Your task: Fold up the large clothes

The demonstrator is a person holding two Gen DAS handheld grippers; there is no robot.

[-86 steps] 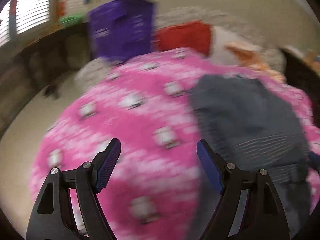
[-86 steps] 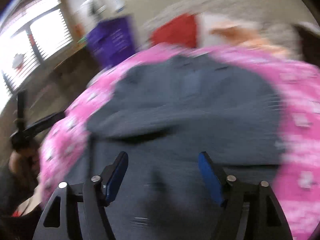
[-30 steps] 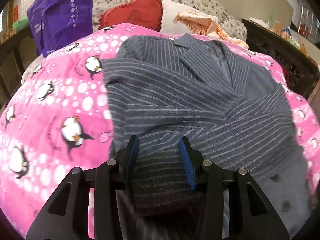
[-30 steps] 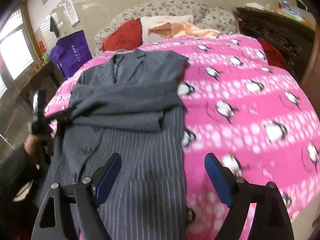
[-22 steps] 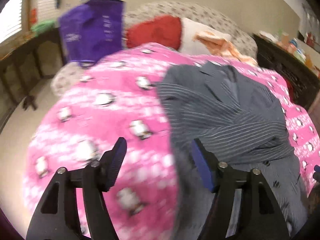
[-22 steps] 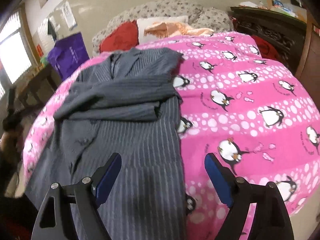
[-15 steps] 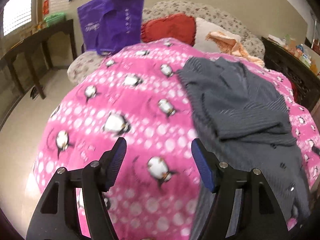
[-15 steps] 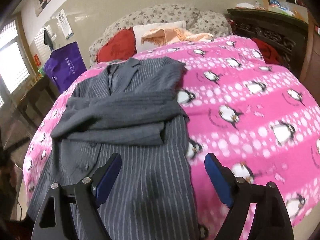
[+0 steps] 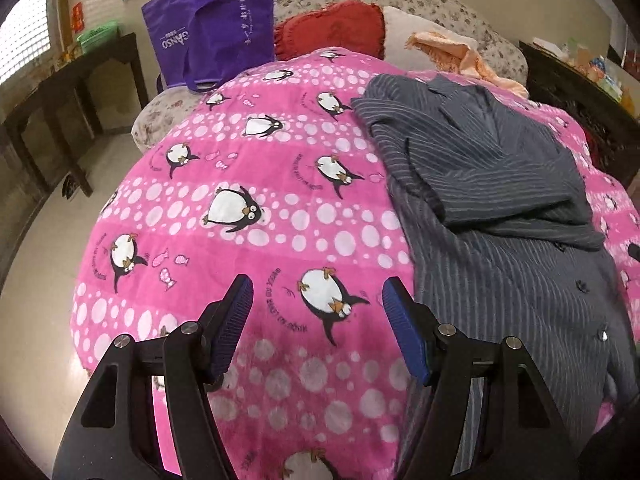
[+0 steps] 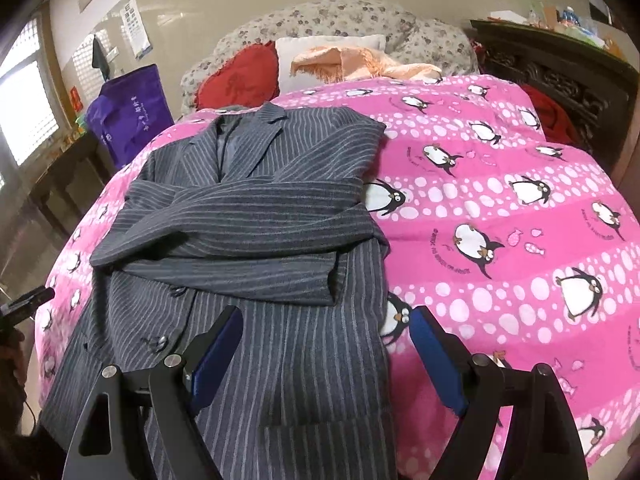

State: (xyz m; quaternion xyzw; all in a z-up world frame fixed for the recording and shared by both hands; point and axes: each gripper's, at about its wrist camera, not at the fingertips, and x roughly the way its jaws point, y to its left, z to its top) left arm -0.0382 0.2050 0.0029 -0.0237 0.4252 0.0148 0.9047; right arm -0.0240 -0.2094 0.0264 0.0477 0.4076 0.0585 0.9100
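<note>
side table [image 9: 100, 52]: dark wood, far left by the window, green basket on top
purple bag [image 9: 212, 24]: stands at the head-left corner of the bed, white lettering on it, handles hanging down
left tool [image 9: 318, 312]: jaws apart, nothing between them; hangs over bare blanket just left of the jacket's edge, blue pads facing a penguin print
blanket [image 9: 256, 184]: pink with white dots and penguins, covers the bed, droops over the left edge to the floor
red cushion [image 10: 240, 80]: at the headboard, touching the white pillow
white pillow [image 10: 320, 50]: beside the cushion, a peach fringed cloth [image 10: 360, 62] draped over it and trailing onto the blanket
jacket [image 10: 260, 216]: grey pinstripe suit jacket, lies flat on the blanket, on the left half of the bed in the right wrist view, collar toward the headboard, hem toward the cameras; both sleeves folded across the chest, one over the other; front buttons visible below the sleeves
right tool [image 10: 326, 340]: jaws wide apart, gripping nothing; poised above the jacket's lower right panel, left pad over the stripes, right pad over the blanket just past the jacket's edge
dark cabinet [image 10: 560, 60]: carved wood along the right side of the bed, clutter on top too small to read
red fabric [image 10: 552, 114]: bunched between the blanket and the cabinet
</note>
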